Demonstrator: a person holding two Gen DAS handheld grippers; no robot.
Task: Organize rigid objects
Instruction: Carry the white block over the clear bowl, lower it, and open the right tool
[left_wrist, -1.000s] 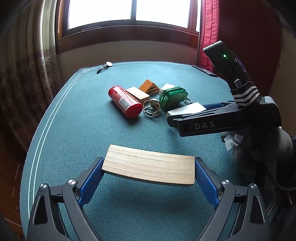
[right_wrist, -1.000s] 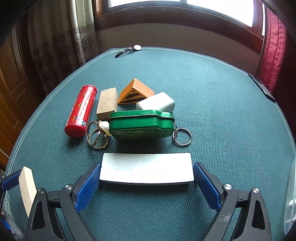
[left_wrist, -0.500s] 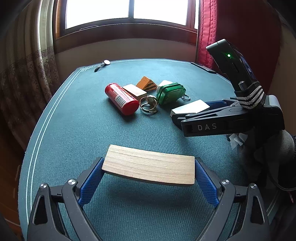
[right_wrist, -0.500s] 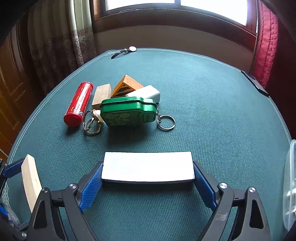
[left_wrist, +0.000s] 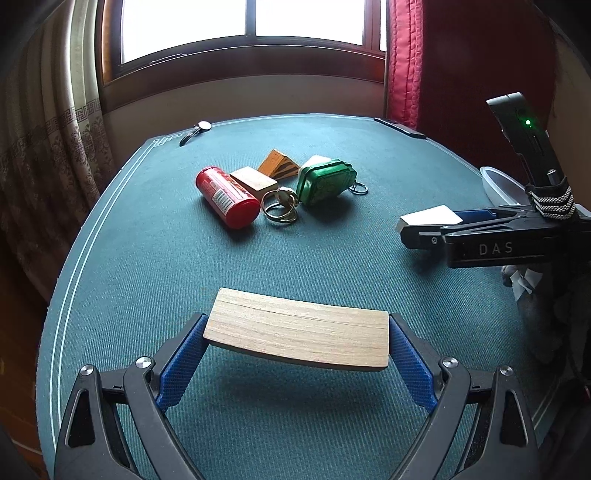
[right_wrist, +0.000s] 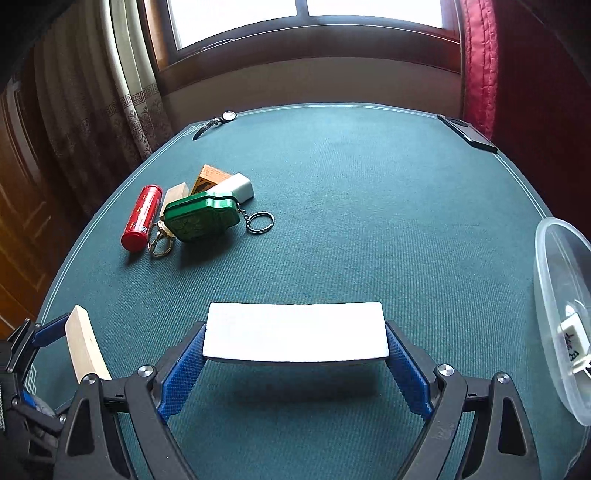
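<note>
My left gripper (left_wrist: 295, 354) is shut on a long pale wooden block (left_wrist: 297, 338), held end to end between the blue pads above the green table (left_wrist: 147, 295). My right gripper (right_wrist: 295, 354) is shut the same way on a long white block (right_wrist: 295, 338). It stands to the right of the left one, and both are in the left wrist view, the right gripper (left_wrist: 417, 230) and its white block (left_wrist: 430, 215). Farther back lie a red cylinder (right_wrist: 142, 218), a green tin (right_wrist: 201, 218) with key rings (right_wrist: 260, 221), a small wooden block (left_wrist: 255, 179), an orange wedge (left_wrist: 277, 164) and a white piece (right_wrist: 238, 188).
A clear plastic container (right_wrist: 554, 258) with a mahjong tile (right_wrist: 574, 332) in it stands at the table's right edge, close to my right gripper. A wristwatch (right_wrist: 221, 118) lies at the far edge and a dark flat device (right_wrist: 467, 133) at the far right corner.
My right gripper has carried the white block to the right, away from the pile and nearer the clear container. The left gripper and its wooden block have stayed in place.
</note>
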